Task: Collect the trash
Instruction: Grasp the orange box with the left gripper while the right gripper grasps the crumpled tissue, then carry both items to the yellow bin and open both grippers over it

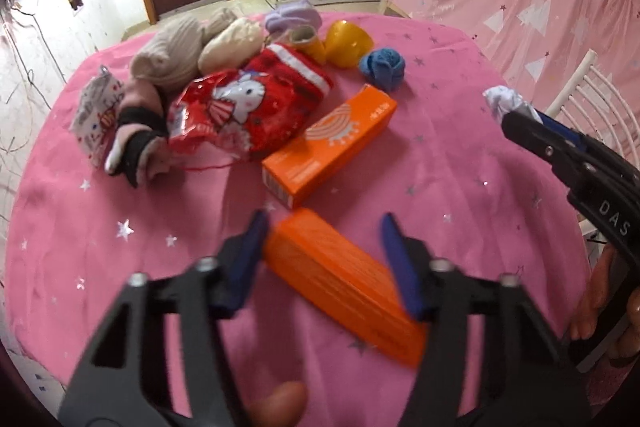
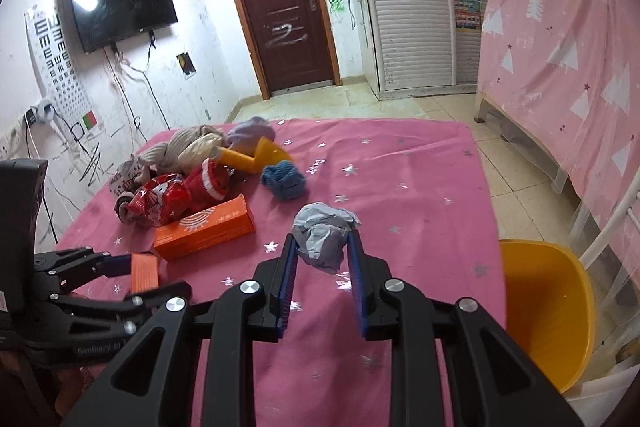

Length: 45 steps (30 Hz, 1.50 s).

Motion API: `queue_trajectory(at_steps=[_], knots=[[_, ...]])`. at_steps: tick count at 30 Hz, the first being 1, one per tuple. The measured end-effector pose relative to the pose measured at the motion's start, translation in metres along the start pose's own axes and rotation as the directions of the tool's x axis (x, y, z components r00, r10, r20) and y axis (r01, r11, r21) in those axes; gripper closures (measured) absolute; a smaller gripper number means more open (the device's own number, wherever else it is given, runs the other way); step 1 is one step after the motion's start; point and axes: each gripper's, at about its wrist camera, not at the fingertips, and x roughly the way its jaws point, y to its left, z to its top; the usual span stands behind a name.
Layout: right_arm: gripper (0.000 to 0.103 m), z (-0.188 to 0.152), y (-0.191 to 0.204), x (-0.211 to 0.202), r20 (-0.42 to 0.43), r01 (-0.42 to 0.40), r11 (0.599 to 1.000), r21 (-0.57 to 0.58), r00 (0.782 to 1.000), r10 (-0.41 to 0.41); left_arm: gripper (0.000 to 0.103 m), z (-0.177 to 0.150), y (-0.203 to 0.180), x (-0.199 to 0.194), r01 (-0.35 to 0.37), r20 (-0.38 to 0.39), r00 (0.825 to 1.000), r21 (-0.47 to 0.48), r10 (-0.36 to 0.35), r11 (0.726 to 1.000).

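My left gripper is open around one end of a small orange box lying on the pink star-print tablecloth; its left pad touches the box, its right pad stands off. My right gripper is shut on a crumpled grey-white wad of plastic, seen also in the left wrist view, held just above the cloth. A second, larger orange box lies behind the first, also in the right wrist view. A red shiny snack wrapper and a white printed wrapper lie at the left.
Rolled socks, beige, red, blue and lilac, lie with a yellow funnel-like cup at the table's far side. A yellow bin stands at the table's right edge beside a white chair.
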Motion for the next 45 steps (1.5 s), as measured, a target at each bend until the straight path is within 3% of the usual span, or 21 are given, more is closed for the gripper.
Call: queue_trajectory(at_steps=[7, 15, 25, 34, 41, 45], knots=[[0.085, -0.005, -0.023, -0.007, 0.031, -0.026, 0.998, 0.057, 0.999, 0.024, 0.075, -0.004, 0.000, -0.010, -0.033, 0.028, 0.999, -0.042, 0.034, 0.999], [0.085, -0.009, -0.042, -0.024, 0.080, -0.038, 0.994, 0.105, 0.996, 0.029, 0.078, -0.003, 0.005, -0.040, -0.078, 0.116, 0.990, -0.054, 0.084, 0.996], [0.085, -0.010, -0.099, -0.057, 0.158, 0.052, 0.973, 0.224, 0.983, -0.089, 0.081, 0.027, -0.040, -0.051, -0.083, 0.222, 0.973, 0.073, 0.065, 0.994], [0.085, -0.021, -0.131, -0.056, 0.145, 0.089, 0.956, 0.280, 0.980, -0.134, 0.081, 0.051, -0.073, -0.049, -0.077, 0.252, 0.967, 0.138, 0.040, 0.987], [0.085, -0.027, -0.148, -0.052, 0.123, 0.133, 0.942, 0.308, 0.976, -0.178, 0.081, 0.075, -0.117, -0.054, -0.011, 0.282, 0.958, 0.209, -0.049, 0.978], [0.085, -0.030, -0.159, -0.051, 0.110, 0.160, 0.932, 0.324, 0.972, -0.206, 0.081, 0.092, -0.145, -0.052, 0.095, 0.260, 0.952, 0.241, -0.159, 0.966]])
